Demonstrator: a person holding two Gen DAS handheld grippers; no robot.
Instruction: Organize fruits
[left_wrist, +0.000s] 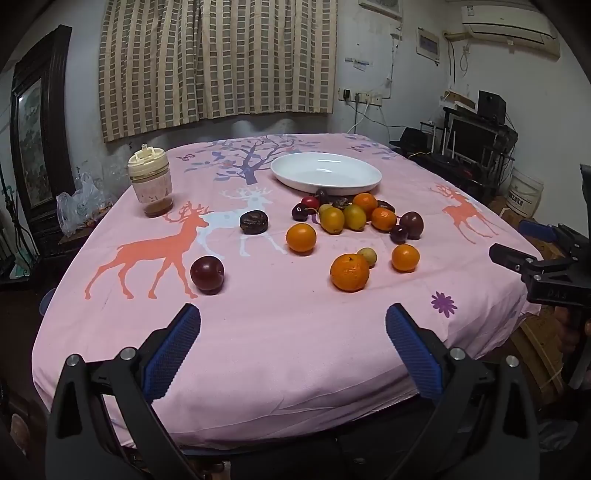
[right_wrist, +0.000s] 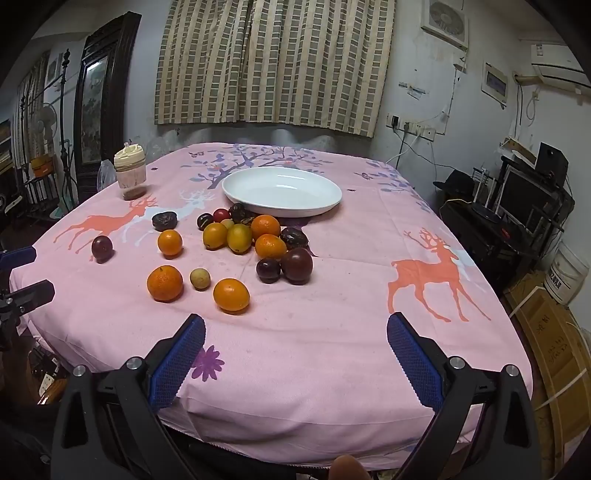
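Behind the scattered fruit (right_wrist: 236, 240), the oval dish (right_wrist: 325, 206) lies long-axis left-right.

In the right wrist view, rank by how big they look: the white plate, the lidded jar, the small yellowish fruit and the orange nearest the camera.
1. white plate
2. lidded jar, though farther off
3. nearest orange
4. small yellowish fruit

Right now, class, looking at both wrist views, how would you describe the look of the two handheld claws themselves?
Both match. The left claw and the right claw each have a black, angular plastic frame, silver round bolt heads at the joints, and two fingers faced with blue textured pads. Seen from the side, the right claw's black body carries small embossed lettering, too small to read. No cables or sleeves show.
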